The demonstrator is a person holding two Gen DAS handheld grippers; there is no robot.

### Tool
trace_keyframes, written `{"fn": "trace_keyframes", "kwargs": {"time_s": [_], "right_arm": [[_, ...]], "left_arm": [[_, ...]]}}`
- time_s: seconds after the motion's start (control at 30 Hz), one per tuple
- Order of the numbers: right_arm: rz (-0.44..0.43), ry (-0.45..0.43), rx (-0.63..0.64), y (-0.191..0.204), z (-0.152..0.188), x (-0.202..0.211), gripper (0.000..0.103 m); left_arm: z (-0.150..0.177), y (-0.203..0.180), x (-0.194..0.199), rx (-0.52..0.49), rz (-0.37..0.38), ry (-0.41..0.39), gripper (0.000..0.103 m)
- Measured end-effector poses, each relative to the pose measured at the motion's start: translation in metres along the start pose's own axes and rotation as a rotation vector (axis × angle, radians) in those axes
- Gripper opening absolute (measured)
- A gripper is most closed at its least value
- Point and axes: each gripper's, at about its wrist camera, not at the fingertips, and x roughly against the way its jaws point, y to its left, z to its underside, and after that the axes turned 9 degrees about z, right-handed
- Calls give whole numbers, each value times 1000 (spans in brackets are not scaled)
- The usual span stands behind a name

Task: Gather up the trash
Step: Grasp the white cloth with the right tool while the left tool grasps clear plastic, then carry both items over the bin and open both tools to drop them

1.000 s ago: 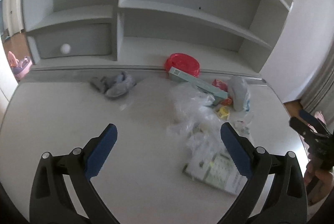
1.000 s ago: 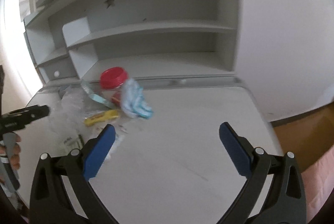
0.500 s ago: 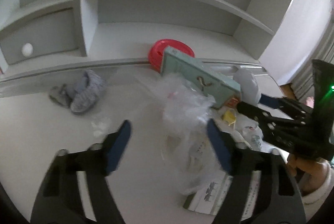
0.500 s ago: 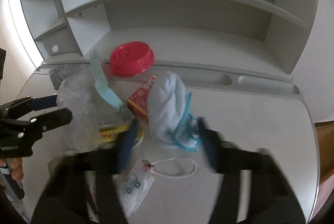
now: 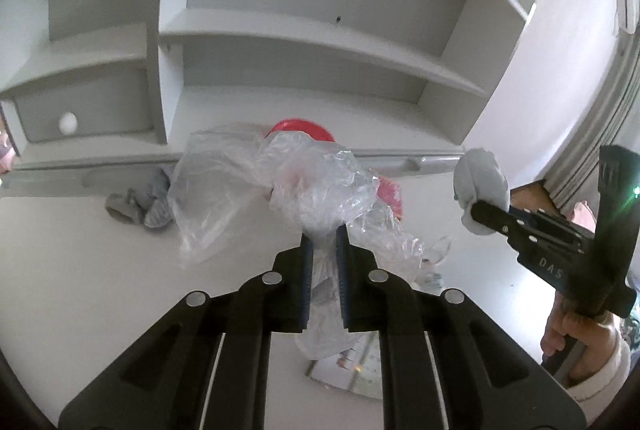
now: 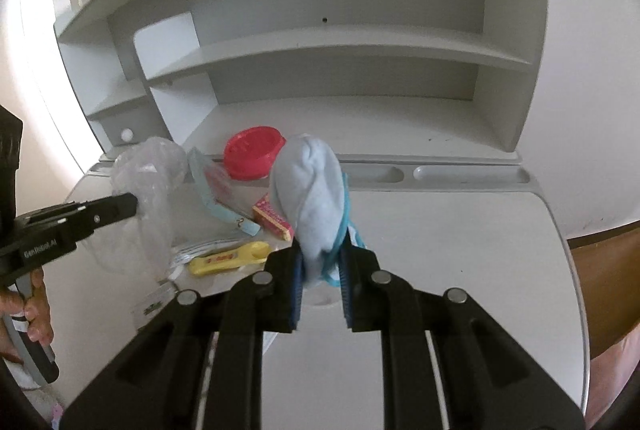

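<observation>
Crumpled clear plastic bag (image 5: 304, 185) is pinched between the blue pads of the left gripper (image 5: 322, 242), hanging above the white desk (image 5: 80, 270). Right gripper (image 6: 320, 262) is closing, its jaws clamped on a pale blue cloth bundle with turquoise cord (image 6: 312, 189). Beneath lie a yellow wrapper (image 6: 228, 258), red-and-yellow box (image 6: 272, 218) and round red lid (image 6: 252, 151).

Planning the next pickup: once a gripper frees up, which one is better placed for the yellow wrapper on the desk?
Right, probably. The right gripper, closing on the blue cloth, has the yellow wrapper just beside its fingers. The left gripper, shut on the plastic bag, has it hidden behind the bag.
</observation>
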Motion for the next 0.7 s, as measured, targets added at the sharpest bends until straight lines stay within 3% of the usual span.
{"fn": "trace_keyframes", "kwargs": {"time_s": [0.23,0.57,0.7], "right_arm": [[-15,-24,-21,-10,16,43,16],[-34,6,-61,-25,53,75,16],[-40,-14,-90,-41,59,96,16]], "left_arm": [[3,-34,41,-50,-20,-51,10],[14,-73,58,-95,-26,-64,10],[17,-95,54,-119,6,-62,10]]}}
